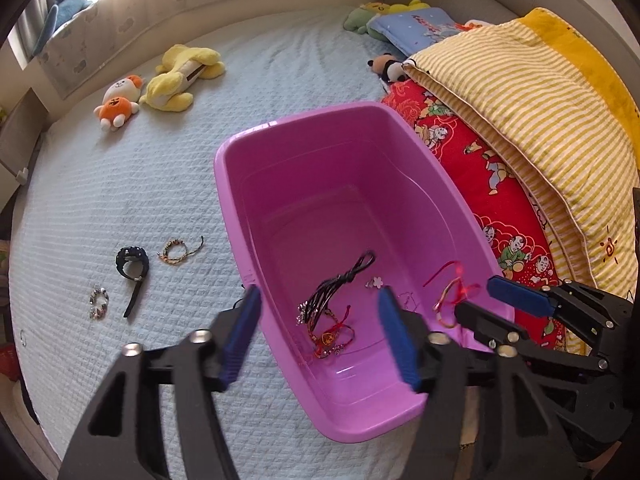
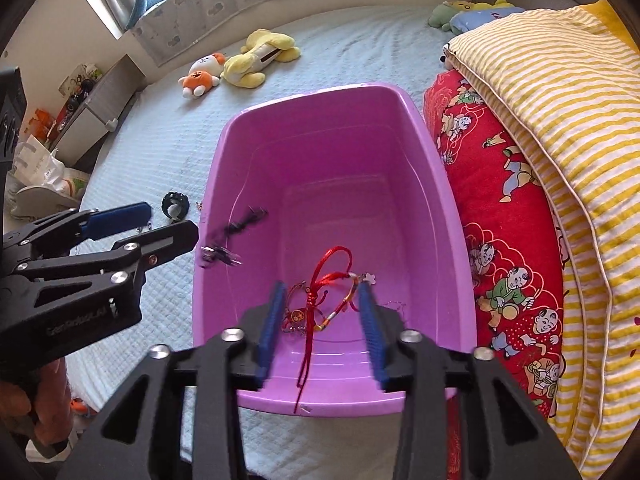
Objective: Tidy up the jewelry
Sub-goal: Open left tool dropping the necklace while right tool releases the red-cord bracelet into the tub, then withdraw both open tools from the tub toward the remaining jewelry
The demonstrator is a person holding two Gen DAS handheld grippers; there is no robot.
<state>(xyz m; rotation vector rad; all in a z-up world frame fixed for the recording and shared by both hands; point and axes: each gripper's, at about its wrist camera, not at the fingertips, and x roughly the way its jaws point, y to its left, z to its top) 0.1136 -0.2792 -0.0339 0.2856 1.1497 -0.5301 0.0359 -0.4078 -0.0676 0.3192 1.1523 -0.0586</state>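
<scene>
Through the left wrist camera, the left tongs (image 1: 320,322) hang spread and empty, straddling the left wall of the purple bin (image 1: 228,200). Inside the bin lie a black cord necklace (image 1: 340,284), a red charm bracelet (image 1: 330,336) and a small flower piece (image 1: 376,282). On the bed (image 1: 120,180), left of the bin and well apart from it, three pieces wait: a black watch (image 1: 132,268), a braided bracelet (image 1: 178,248) and a beaded bracelet (image 1: 99,302). The right tongs (image 1: 476,300) reach in over the bin's right side beside a red string bracelet (image 1: 450,300).

Through the right wrist camera, the right tongs (image 2: 322,316) are spread above the near end of the bin (image 2: 216,208), and the red string bracelet (image 2: 332,288) hangs between the pads, its tail trailing over the near rim. It seems caught only against the right pad; whether it is free I cannot tell.

To do this release well, I judge the right tongs should stay wide and lift straight up, so the tail slips inside, not outside, the rim. The left tongs (image 2: 172,224) are then best placed for the watch (image 2: 175,205).
</scene>
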